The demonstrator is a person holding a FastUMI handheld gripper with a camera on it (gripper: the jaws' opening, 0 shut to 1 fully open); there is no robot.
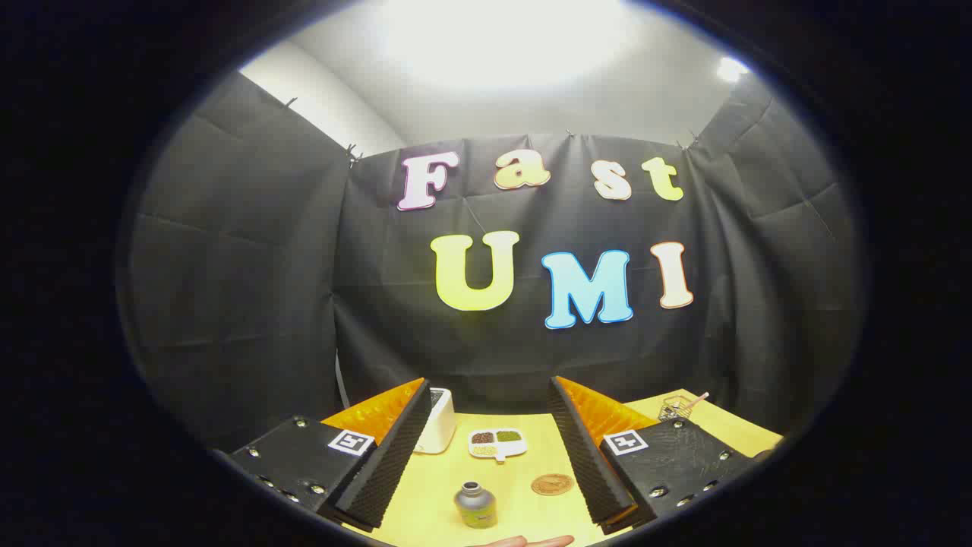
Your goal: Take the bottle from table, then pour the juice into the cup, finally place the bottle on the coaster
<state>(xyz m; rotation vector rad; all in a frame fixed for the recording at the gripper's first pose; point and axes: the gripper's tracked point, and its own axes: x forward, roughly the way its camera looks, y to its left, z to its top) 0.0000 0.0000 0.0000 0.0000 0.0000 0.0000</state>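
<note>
Hovering above the table [524, 448], the gripper [486, 448] is held wide open with nothing between its fingers [387, 448]. The bottle [476, 505] stands upright on the table, in the gap between the fingers and near their tips, cap on top; the spread looks set to take it. A coaster [552, 484] lies just beside the bottle, toward the right finger, apart from it. Beyond, a divided dish [497, 442] and a white box [439, 420] are seen near the back wall. A wire basket [678, 406] sits past the right finger. No cup can be picked out. Grasp not yet made.
</note>
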